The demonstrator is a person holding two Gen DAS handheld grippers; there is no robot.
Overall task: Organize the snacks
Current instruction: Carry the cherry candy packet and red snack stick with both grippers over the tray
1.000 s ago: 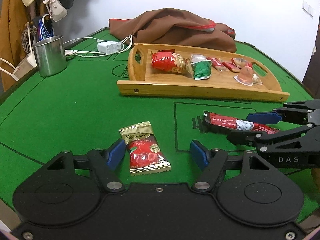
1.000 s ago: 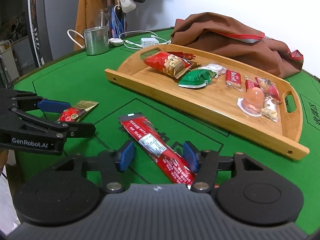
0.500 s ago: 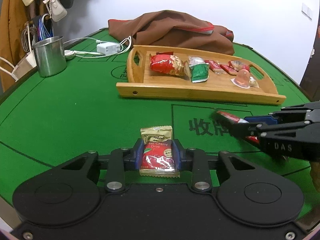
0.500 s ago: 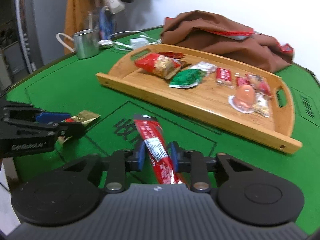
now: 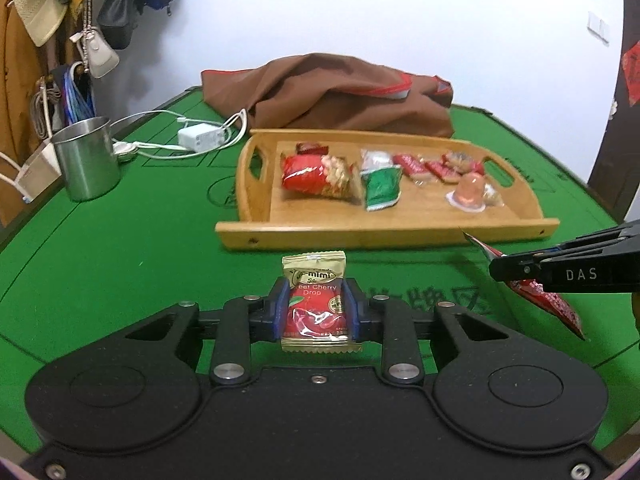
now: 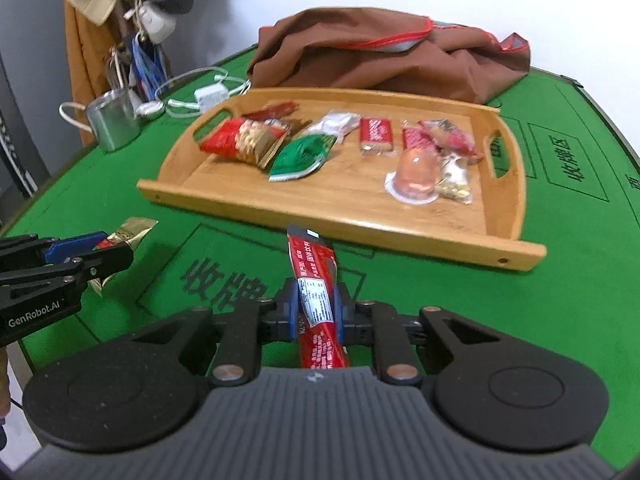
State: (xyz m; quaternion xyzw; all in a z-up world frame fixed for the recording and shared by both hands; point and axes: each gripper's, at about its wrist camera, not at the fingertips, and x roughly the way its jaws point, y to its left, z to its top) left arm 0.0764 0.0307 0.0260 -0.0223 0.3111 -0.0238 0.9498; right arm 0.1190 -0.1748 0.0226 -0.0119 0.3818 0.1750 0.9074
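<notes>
Holding both snacks off the desk (image 5: 120, 240): left gripper (image 5: 316, 312) clamped on candy (image 5: 314, 304), right gripper (image 6: 316, 312) on stick pack (image 6: 316, 292). Risk: long pack droops, catches tray (image 6: 340, 228) rim, twists free.

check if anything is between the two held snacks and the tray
Nothing visible does. The left gripper holds the cherry drop packet and the right gripper the red stick pack; only bare green felt lies before the tray, whose low near wall they must clear.
</notes>
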